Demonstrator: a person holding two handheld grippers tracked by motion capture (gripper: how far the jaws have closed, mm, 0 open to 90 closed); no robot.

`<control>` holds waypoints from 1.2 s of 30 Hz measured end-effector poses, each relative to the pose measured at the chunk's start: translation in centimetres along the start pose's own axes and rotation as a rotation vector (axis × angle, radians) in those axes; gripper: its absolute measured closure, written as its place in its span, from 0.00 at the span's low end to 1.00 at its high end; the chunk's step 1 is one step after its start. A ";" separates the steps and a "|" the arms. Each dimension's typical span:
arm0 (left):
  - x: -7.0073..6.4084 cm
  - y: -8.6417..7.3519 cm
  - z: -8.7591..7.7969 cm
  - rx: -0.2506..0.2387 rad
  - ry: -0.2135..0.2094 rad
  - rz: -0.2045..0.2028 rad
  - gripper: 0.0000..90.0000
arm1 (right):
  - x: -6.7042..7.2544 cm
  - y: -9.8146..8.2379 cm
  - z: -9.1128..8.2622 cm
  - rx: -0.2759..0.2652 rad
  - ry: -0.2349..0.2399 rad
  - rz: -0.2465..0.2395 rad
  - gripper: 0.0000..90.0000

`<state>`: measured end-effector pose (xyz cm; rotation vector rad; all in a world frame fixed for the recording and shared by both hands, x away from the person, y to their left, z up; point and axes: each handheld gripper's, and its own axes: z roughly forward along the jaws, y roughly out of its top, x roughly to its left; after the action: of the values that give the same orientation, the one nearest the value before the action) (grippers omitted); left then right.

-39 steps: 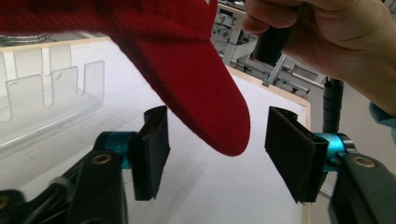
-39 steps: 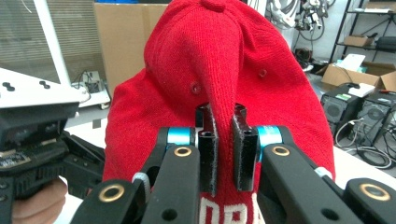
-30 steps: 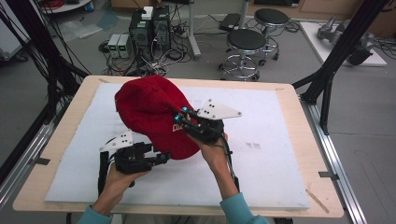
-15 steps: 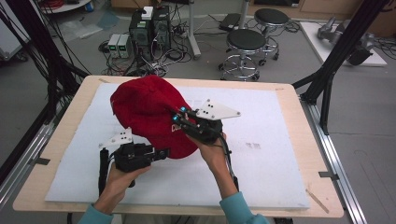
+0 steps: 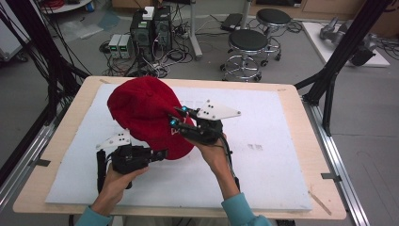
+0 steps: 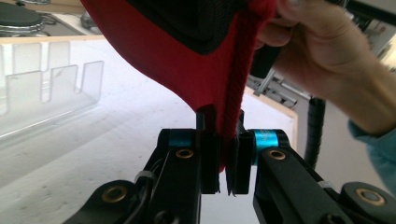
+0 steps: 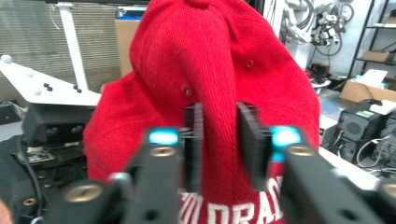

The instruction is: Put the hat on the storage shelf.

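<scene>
Overhead, we hold a red cap (image 5: 146, 115) above the white table (image 5: 263, 179), the left gripper (image 5: 157, 154) at its lower edge and the right gripper (image 5: 178, 117) on its front. Along the left gripper (image 6: 223, 161), the jaws are nearly closed on the cap's thin edge (image 6: 205, 79); that small bite could slip if we pull apart. Along the right gripper (image 7: 219, 140), the jaws pinch a fold of cloth (image 7: 210, 88), which might slide out and drop the cap.
</scene>
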<state>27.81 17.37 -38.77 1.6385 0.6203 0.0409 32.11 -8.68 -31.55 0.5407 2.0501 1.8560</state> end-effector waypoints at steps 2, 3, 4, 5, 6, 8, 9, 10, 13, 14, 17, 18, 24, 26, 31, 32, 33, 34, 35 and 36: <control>0.1 0.1 -0.2 -0.007 0.018 0.010 0.95 | -0.1 0.0 -0.1 0.010 -0.007 0.023 0.53; 0.1 0.1 -0.4 -0.014 0.029 0.015 0.95 | -0.2 0.0 -0.1 0.021 -0.003 0.024 0.46; 0.1 0.2 -0.5 -0.009 0.038 0.026 0.95 | -0.3 0.0 -0.2 0.032 -0.007 0.029 0.36; 0.2 0.3 -0.6 -0.004 0.043 0.038 0.95 | -0.4 -0.1 -0.2 0.039 -0.013 0.035 0.28; 0.1 0.5 -0.7 0.005 0.056 0.044 0.95 | -0.5 -0.1 -0.3 0.046 -0.012 0.042 0.22; 0.0 0.8 -1.0 0.012 0.072 0.062 0.95 | -0.6 -0.2 -0.5 0.075 -0.023 0.034 0.12; 0.0 1.0 -1.0 0.021 0.079 0.076 0.95 | -0.6 -0.2 -0.5 0.086 -0.026 0.024 0.11; 0.0 1.2 -1.2 0.032 0.090 0.090 0.95 | -0.6 -0.2 -0.6 0.099 -0.030 0.019 0.11; 0.2 1.8 -1.5 0.054 0.109 0.123 0.95 | -0.6 -0.3 -0.9 0.135 -0.048 -0.006 0.00; 0.3 2.1 -1.7 0.068 0.123 0.141 0.95 | -0.5 -0.3 -1.0 0.156 -0.057 -0.010 0.00; 0.5 2.8 -2.1 0.090 0.162 0.177 0.95 | -0.9 -0.7 -1.8 0.192 -0.077 -0.013 0.00; 0.6 3.2 -2.4 0.088 0.173 0.183 0.95 | -1.0 -0.9 -2.1 0.201 -0.089 -0.012 0.00; 1.5 5.0 -2.9 0.122 0.234 0.213 0.95 | -1.7 -1.8 -5.1 0.216 -0.155 -0.014 0.00; 1.9 5.6 -2.8 0.135 0.264 0.233 0.95 | -1.9 -2.2 -6.0 0.229 -0.182 -0.016 0.00; 2.9 6.7 -2.6 0.149 0.331 0.271 0.95 | -2.5 -3.5 -9.3 0.251 -0.242 0.003 0.00; 3.1 6.9 -2.6 0.154 0.340 0.276 0.95 | -2.5 -3.8 -9.9 0.254 -0.255 0.004 0.00; 3.3 7.1 -2.5 0.168 0.357 0.287 0.95 | -2.6 -4.0 -10.4 0.254 -0.267 0.006 0.00; 3.5 7.2 -2.4 0.174 0.364 0.290 0.95 | -2.6 -4.3 -11.1 0.255 -0.278 0.016 0.00; 3.7 7.3 -2.3 0.179 0.371 0.292 0.95 | -2.6 -4.6 -11.7 0.249 -0.290 0.022 0.01; 3.9 7.4 -2.2 0.188 0.380 0.298 0.95 | -2.6 -4.9 -12.3 0.242 -0.297 0.022 0.01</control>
<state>33.03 20.76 -32.72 1.9134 0.6750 0.5351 28.23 -21.08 -35.21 0.8491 2.0785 1.4425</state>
